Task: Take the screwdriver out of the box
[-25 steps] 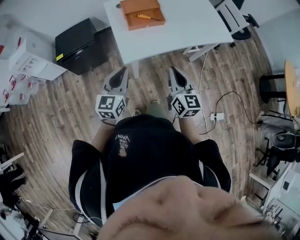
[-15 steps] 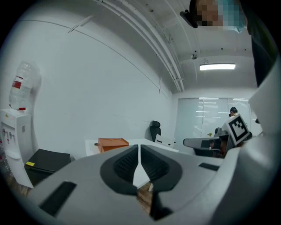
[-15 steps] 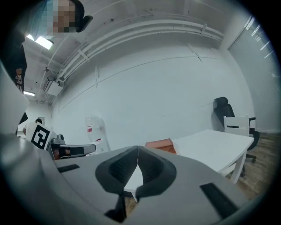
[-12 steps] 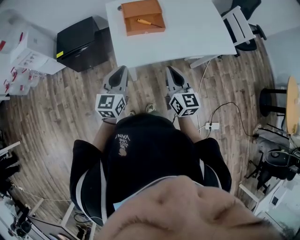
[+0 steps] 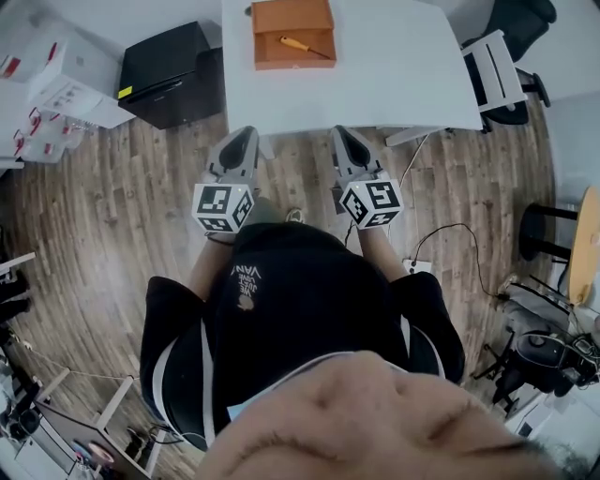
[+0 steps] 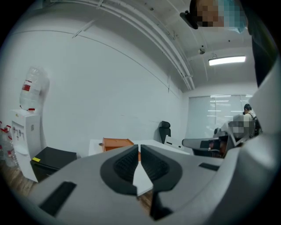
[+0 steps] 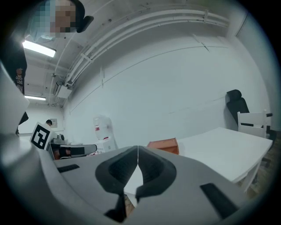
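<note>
A person stands short of the white desk [image 5: 403, 75], the left gripper [image 5: 245, 137] and right gripper [image 5: 343, 133] each with jaws closed tip to tip on nothing. The screwdriver [image 5: 298, 44] lies in the open orange box [image 5: 291, 17] on the desk. Light, stiff and thin, it probably takes best across the handle; the bare shaft may slip.

Left hand-held gripper [image 5: 246, 137], right hand-held gripper [image 5: 341, 133]: side by side, jaws seemingly together, empty.
</note>
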